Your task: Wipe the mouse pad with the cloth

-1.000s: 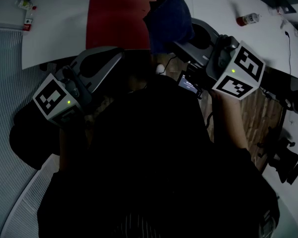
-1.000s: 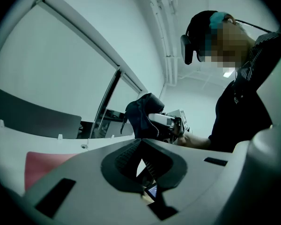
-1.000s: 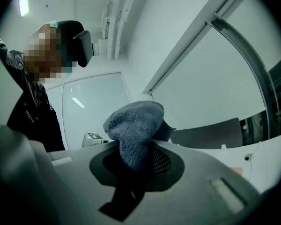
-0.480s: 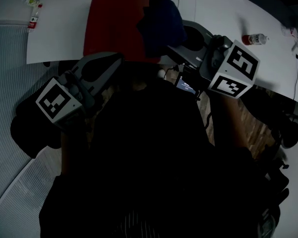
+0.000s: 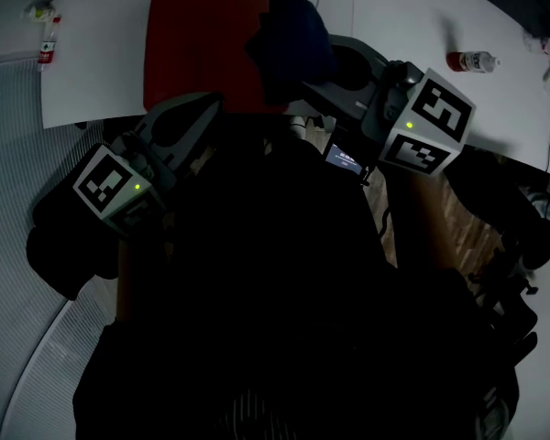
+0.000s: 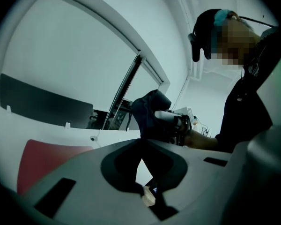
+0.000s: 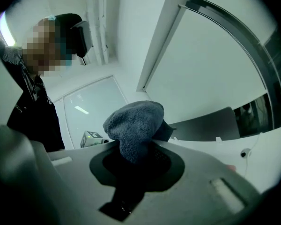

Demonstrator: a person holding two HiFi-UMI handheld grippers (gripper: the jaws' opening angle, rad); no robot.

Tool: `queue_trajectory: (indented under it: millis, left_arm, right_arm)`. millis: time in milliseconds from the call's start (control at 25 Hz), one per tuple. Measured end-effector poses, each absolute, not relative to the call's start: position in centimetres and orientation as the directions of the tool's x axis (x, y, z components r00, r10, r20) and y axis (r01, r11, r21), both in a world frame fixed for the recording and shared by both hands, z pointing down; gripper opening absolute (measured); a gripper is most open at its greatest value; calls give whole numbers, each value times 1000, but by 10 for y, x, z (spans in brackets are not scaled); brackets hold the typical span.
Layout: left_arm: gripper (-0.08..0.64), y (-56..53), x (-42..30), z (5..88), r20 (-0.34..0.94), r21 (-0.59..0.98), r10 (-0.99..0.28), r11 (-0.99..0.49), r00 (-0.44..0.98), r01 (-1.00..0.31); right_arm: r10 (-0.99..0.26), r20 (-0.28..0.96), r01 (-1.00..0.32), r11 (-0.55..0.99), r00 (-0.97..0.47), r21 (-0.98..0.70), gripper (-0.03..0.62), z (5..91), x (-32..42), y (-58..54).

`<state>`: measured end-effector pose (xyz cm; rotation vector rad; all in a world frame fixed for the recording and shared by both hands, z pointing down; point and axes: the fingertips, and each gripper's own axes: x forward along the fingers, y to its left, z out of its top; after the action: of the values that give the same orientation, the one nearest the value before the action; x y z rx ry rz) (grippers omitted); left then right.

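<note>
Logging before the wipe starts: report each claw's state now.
Left claw: closed, holding nothing.
Right claw: closed on the blue cloth.

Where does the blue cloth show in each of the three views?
Head view: cloth at top centre, over the red mouse pad's right edge.
Left gripper view: centre, a dark lump right of the mouse pad.
Right gripper view: centre, between the jaws.
Shared landmark: the mouse pad, absent from the right gripper view.
</note>
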<state>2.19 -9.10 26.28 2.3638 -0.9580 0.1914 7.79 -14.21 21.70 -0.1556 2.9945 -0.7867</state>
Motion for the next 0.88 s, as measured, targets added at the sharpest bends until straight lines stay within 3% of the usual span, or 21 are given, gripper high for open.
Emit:
queue_trajectory:
  millis: [400,600,720,880]
  left_arm:
    - [8,-149,9,283,343,399,-432,-737,834,-546]
    - [8,-179,-29,302,339,427,-389,-747,856,-509]
    - [9,-195,-54,336,416,390,-353,-763,838,-515]
    - [8,-197,-84,401,584,308,-245,-815,774,-490]
  right_arm:
    - [-308,152,-343,814,-939,-468,67,252,76,-179]
    - [-381,189,-424,776,-905,-467,67,254,49,-200]
    - [-414,248,-483,742,-876,-466,67,274,33,-217]
    - [-429,423,-600,623,-798,-502,67,340,27,-222]
